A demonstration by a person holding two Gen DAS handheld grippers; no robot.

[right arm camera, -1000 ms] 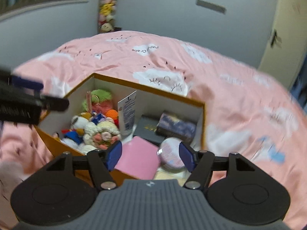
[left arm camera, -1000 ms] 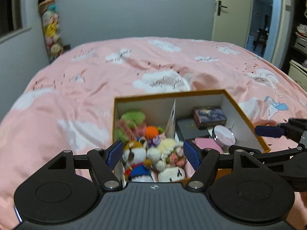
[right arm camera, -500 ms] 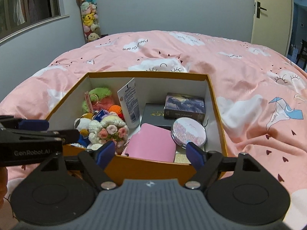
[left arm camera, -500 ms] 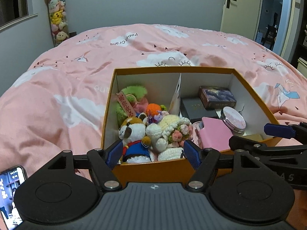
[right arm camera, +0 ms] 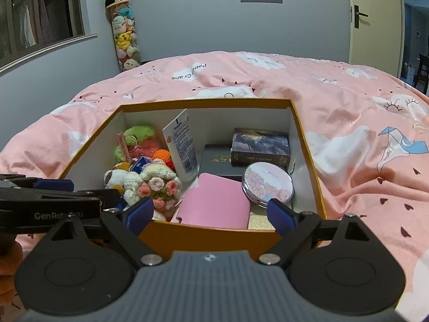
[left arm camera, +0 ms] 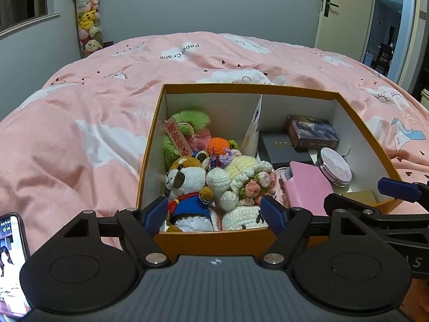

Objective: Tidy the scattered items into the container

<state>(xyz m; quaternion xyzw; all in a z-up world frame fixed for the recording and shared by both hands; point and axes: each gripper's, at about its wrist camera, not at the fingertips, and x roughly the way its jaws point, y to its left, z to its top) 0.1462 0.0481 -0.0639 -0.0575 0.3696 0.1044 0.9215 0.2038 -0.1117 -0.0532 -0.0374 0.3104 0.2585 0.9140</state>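
Left wrist view | orange-walled cardboard box (left arm camera: 150, 145) ahead of tools, packed | pink cloud-print bedspread (left arm camera: 80, 123) shows no strays | left tool (left arm camera: 213, 213), right tool (right arm camera: 210, 212) apart, empty | task looks finished

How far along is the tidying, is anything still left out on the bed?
Mostly done: the orange box holds the plush toys, pink case and round tin. The left gripper and right gripper are open and empty. No loose items show on the duvet.
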